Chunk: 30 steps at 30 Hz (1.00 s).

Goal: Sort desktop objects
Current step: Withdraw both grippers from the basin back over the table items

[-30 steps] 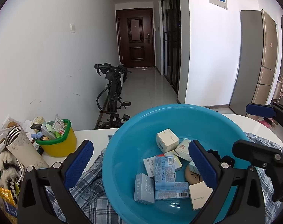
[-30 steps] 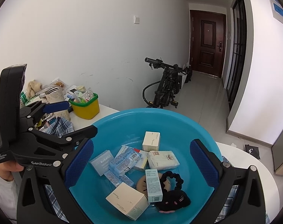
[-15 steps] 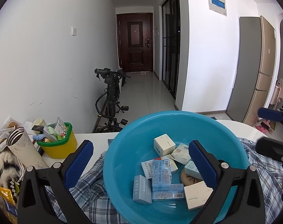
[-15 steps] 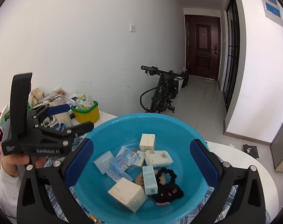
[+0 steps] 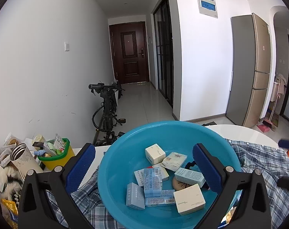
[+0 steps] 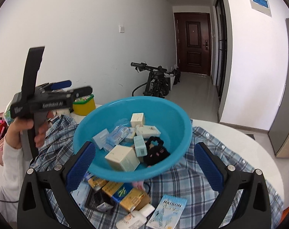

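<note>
A blue plastic basin (image 5: 125,152) (image 6: 175,118) sits on a plaid shirt (image 6: 211,173) on the white table. It holds several small boxes: a cream box (image 6: 122,157), pale blue boxes (image 5: 134,195), a white cube box (image 5: 154,153), and a black hair tie (image 6: 154,152). My left gripper (image 5: 144,171) is open and empty, above the basin's near side; it also shows in the right wrist view (image 6: 54,97), held in a hand. My right gripper (image 6: 144,166) is open and empty, back from the basin's near rim.
Loose items lie on the shirt in front of the basin: a gold-and-blue box (image 6: 123,192), a white bottle (image 6: 133,217), a blue booklet (image 6: 167,211). A yellow-green tub (image 5: 54,156) and metal flask (image 5: 22,158) stand left. A bicycle (image 5: 106,112) leans against the wall.
Both grippers have pulled back and up from the basin; the right one retreated most, so the loose items on the shirt now show. Both stayed open.
</note>
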Motion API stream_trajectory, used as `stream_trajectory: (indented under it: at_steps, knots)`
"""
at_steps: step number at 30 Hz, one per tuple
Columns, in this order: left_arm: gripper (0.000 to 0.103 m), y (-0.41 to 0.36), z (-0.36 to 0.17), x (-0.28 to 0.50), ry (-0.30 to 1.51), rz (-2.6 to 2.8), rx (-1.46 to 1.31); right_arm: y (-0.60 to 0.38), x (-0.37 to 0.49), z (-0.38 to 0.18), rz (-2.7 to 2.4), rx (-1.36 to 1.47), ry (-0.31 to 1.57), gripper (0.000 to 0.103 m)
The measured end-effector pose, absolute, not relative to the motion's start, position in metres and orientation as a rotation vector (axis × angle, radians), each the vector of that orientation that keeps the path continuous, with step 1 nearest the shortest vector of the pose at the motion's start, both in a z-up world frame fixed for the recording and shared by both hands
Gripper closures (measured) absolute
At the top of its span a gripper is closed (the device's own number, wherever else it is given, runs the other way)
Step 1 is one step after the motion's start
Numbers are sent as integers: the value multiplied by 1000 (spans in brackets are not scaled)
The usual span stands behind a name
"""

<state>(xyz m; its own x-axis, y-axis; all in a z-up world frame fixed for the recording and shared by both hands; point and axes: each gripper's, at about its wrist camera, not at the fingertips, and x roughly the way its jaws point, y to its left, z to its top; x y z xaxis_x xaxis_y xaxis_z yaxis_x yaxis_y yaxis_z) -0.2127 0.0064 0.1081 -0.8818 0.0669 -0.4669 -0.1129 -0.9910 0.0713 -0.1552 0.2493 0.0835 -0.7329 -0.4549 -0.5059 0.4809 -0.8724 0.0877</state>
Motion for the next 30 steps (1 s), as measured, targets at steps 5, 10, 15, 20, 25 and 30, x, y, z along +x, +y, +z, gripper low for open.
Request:
stream_trajectory:
  at_steps: [5, 10, 15, 20, 25, 30]
  knots:
    - [0, 17, 109, -209, 176, 2953, -715, 254, -153, 38, -2460, 705, 48, 0]
    - [0, 29, 108, -206, 218, 2958, -700, 246, -155, 8, -2440, 735, 86, 0]
    - [0, 38, 110, -201, 236, 2948, -672, 242, -153, 1, -2498, 707, 145, 0]
    - [0, 49, 111, -199, 224, 2917, -680, 239, -159, -13, -2521, 712, 153, 0]
    - [0, 60, 112, -172, 296, 2912, -663, 233, -162, -21, -2456, 766, 141, 0]
    - [0, 49, 94, -139, 340, 2922, -707, 213, -155, -27, -2400, 776, 264, 0]
